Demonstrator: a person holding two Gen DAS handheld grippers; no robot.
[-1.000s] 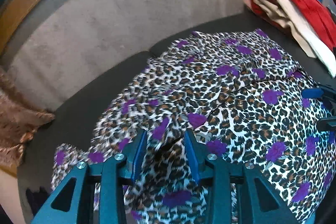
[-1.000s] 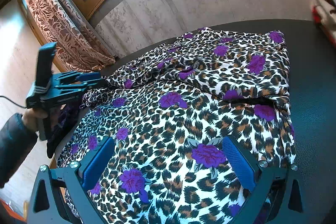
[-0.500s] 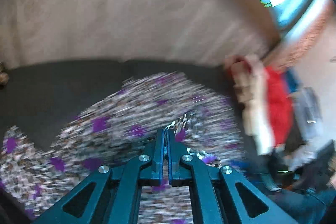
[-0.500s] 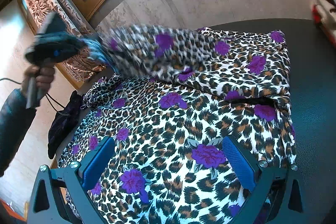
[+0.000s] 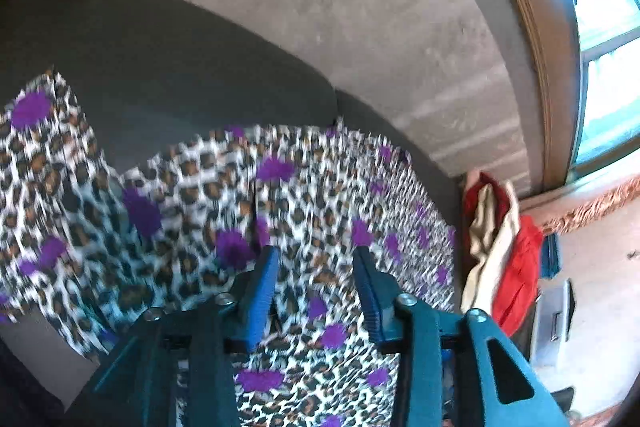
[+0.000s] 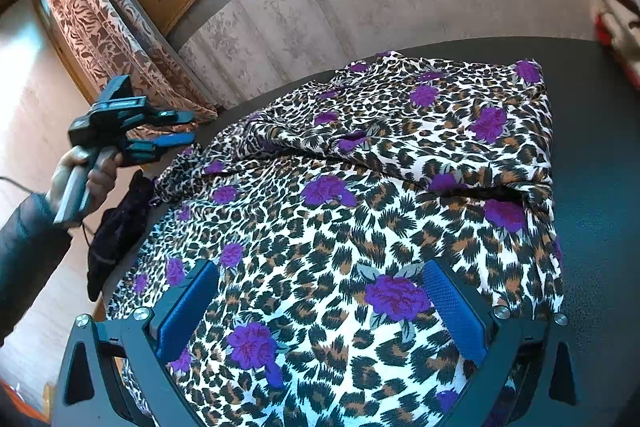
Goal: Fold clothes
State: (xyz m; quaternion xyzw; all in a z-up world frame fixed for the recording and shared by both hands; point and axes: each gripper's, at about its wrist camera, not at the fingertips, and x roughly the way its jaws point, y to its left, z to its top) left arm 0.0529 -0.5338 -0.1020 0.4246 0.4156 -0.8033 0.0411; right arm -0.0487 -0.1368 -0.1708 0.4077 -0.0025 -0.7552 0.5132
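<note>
left wrist: close above the leopard-print garment point(image 5: 224, 195), angled down toward the wall
right wrist: same garment, low over its near edge
shared: the garment

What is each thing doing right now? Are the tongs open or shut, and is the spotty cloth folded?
Left tongs: open, just been opening, nothing between them, off the cloth.
Right tongs: open wide, over the cloth, gripping nothing.
Leopard-print cloth: spread on the dark surface, far part folded over, rumpled.
Red and cream clothes: heaped at the edge, unfolded.

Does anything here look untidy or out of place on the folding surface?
Yes. The leopard-print garment lies rumpled, its far part bunched in ridges, and its near-left edge hangs over the edge of the dark surface.
</note>
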